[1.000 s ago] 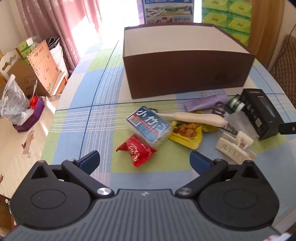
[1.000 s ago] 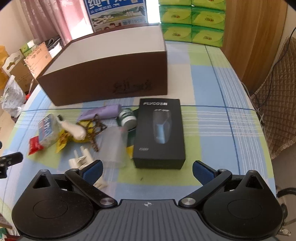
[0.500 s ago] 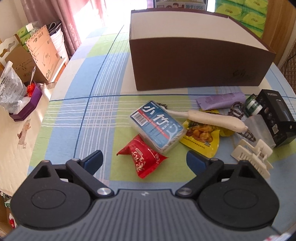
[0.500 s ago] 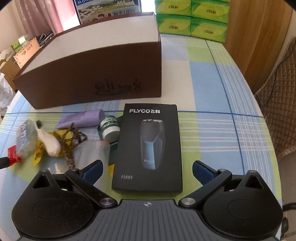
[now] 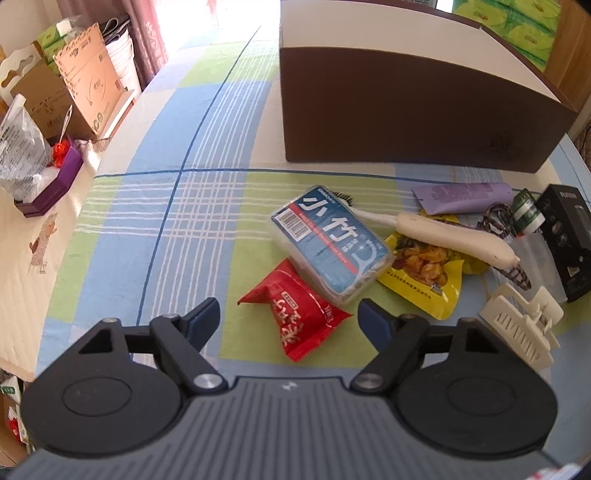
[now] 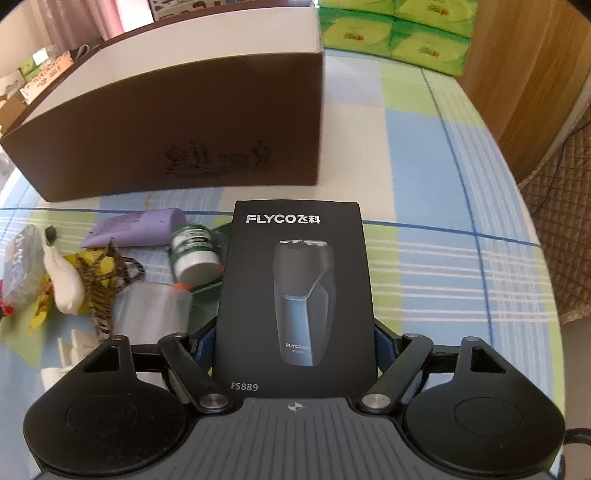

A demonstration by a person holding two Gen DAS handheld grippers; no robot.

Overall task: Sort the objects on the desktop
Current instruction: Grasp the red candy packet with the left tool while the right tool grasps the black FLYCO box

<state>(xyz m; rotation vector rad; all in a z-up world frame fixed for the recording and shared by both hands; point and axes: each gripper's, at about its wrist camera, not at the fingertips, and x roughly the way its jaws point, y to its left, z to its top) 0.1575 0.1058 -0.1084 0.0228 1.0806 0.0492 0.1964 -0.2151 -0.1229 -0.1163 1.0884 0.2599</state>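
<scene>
My left gripper (image 5: 286, 315) is open, its fingers on either side of a red snack packet (image 5: 295, 314) on the tablecloth. Behind it lie a blue floss box (image 5: 328, 242), a yellow snack bag (image 5: 424, 277) and a white brush (image 5: 454, 238). My right gripper (image 6: 293, 341) is open, its jaws flanking the near end of the black FLYCO shaver box (image 6: 295, 288), which lies flat; whether the pads touch it I cannot tell. The large brown open box (image 6: 177, 125) stands behind; it also shows in the left wrist view (image 5: 406, 110).
A purple tube (image 6: 136, 230), a green-and-white jar (image 6: 194, 251), a clear plastic cup (image 6: 155, 314), a braided cord (image 6: 107, 280) and a white hair clip (image 5: 524, 325) lie between the grippers. Green tissue packs (image 6: 399, 33) stand behind. The table's left edge drops to cartons (image 5: 74, 92).
Both grippers have moved forward and down. The left now straddles the red packet. The right has slid its open jaws around the near end of the shaver box.
</scene>
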